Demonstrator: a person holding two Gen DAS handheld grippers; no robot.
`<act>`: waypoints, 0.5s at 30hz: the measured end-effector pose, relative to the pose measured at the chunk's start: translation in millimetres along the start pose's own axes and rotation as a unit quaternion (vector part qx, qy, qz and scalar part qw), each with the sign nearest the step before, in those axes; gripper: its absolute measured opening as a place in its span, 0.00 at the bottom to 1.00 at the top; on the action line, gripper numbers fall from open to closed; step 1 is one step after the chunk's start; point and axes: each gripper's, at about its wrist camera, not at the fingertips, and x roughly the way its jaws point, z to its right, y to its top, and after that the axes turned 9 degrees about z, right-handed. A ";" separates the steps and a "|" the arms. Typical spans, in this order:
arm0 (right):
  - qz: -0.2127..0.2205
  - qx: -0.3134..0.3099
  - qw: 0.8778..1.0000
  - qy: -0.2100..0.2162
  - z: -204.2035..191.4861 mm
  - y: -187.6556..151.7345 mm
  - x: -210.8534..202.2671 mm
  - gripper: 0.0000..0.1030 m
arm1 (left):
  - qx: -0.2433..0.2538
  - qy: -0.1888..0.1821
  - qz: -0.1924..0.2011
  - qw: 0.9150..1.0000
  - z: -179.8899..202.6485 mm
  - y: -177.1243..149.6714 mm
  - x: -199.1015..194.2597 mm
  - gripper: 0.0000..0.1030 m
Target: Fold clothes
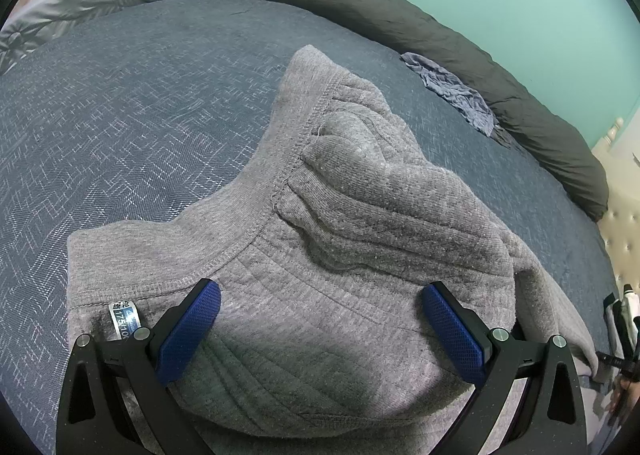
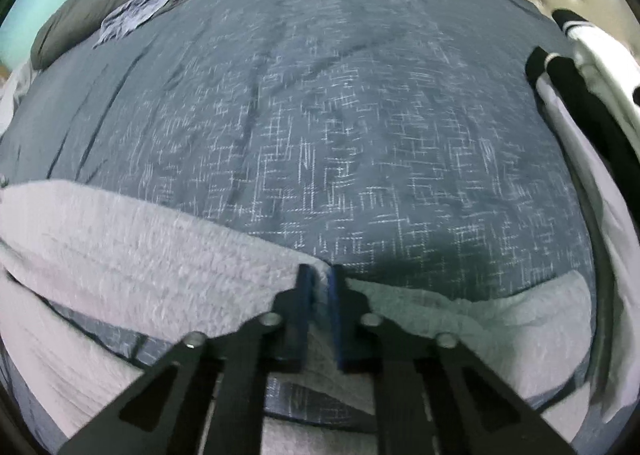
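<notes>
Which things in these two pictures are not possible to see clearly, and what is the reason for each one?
- Size label on the grey garment, left wrist view: partly hidden behind the open left gripper; print too small.
- Which part of the garment the right gripper pinches, right wrist view: motion blur, fingers cover it.
- Black-and-white clothing, right wrist view: cut off by the edge.
- Crumpled blue cloth, left wrist view: too bunched to identify.

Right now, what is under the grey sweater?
The grey sweater lies on the dark blue patterned bedspread, which shows all around it. Whatever else sits beneath its bunched folds is covered.
</notes>
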 end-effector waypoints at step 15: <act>0.057 0.042 0.997 -0.014 0.0 46.7 1.8 0.03 | 0.044 -0.011 0.059 0.997 22.5 9.9 -31.8 1.00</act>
